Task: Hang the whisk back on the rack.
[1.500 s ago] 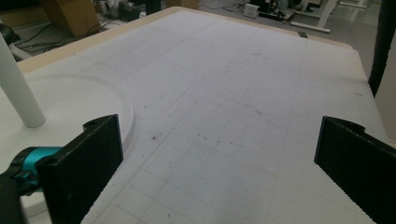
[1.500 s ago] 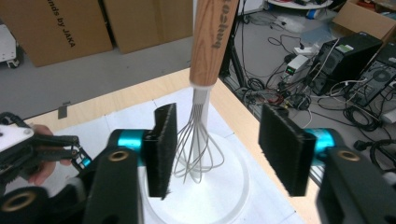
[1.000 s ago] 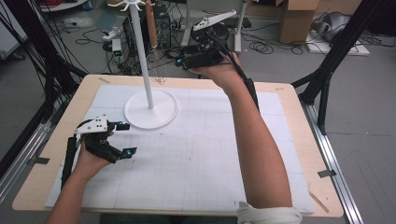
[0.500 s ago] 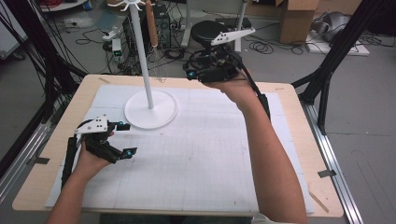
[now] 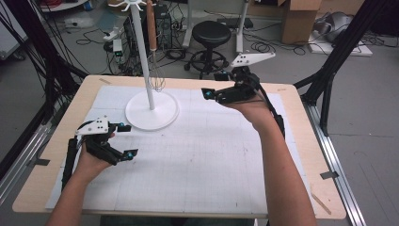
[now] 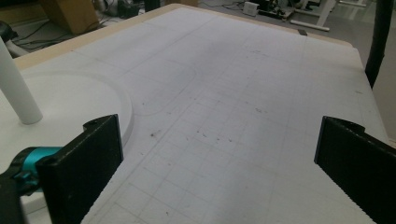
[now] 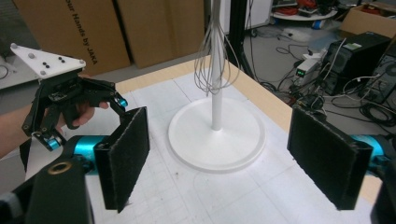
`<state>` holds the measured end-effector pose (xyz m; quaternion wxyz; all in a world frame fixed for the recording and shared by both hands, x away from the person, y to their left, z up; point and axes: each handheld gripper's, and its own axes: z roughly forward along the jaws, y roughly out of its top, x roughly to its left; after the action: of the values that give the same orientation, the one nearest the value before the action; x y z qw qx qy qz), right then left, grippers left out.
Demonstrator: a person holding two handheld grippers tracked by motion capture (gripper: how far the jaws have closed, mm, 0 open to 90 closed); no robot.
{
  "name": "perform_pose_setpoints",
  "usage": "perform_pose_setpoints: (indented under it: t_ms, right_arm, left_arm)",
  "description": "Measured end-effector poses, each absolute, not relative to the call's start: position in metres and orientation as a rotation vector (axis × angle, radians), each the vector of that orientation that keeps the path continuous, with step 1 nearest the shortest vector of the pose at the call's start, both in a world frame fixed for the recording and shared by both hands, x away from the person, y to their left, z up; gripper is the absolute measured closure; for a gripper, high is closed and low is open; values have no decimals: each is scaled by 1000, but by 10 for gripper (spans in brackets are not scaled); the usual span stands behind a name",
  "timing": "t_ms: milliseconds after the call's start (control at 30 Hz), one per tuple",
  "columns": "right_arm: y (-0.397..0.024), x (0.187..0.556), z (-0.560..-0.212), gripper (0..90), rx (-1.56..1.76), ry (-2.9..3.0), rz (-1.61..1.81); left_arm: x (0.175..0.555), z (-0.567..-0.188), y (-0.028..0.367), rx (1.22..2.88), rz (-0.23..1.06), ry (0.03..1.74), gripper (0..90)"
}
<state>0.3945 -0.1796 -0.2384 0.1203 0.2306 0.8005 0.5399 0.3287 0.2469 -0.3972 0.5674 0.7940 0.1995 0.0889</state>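
A white stand rests its round base (image 5: 151,111) on the far left of the white gridded mat (image 5: 211,155). From a hook at its top hangs a wire whisk (image 5: 156,77) with a wooden handle, close beside the pole. My right gripper (image 5: 211,84) is held above the far middle of the table, open, nothing between its jaws. In the right gripper view the gripper (image 7: 217,158) faces the whisk (image 7: 217,51) and base (image 7: 217,140) from a distance. My left gripper (image 5: 130,140) rests low over the mat's left side, open and empty (image 6: 219,158), the base (image 6: 70,98) just to its left.
The wooden table's edge (image 5: 301,141) frames the mat. Beyond the far edge stand a black stool (image 5: 211,33), cardboard boxes (image 5: 301,19) and floor cables. Black frame posts (image 5: 329,70) flank the table on both sides.
My right gripper has drawn back from the stand, moving right and toward the near side. The left gripper has stayed where it was.
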Motion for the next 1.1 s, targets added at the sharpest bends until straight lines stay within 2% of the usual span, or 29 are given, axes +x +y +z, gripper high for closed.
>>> perform_pose_setpoints:
  t_ms: [200,733,1100]
  right_arm:
    - [-197,382,-253,155,717,2300,1600]
    - [-232,354,-295,146,828,2236,1662]
    - [-245,335,-321,110,842,2211,1644]
  left_arm:
    - [329,-398,246,1877,209,464,17]
    - [328,-399,245,1883,210,468,17]
    - [328,-401,244,1892,206,476,17]
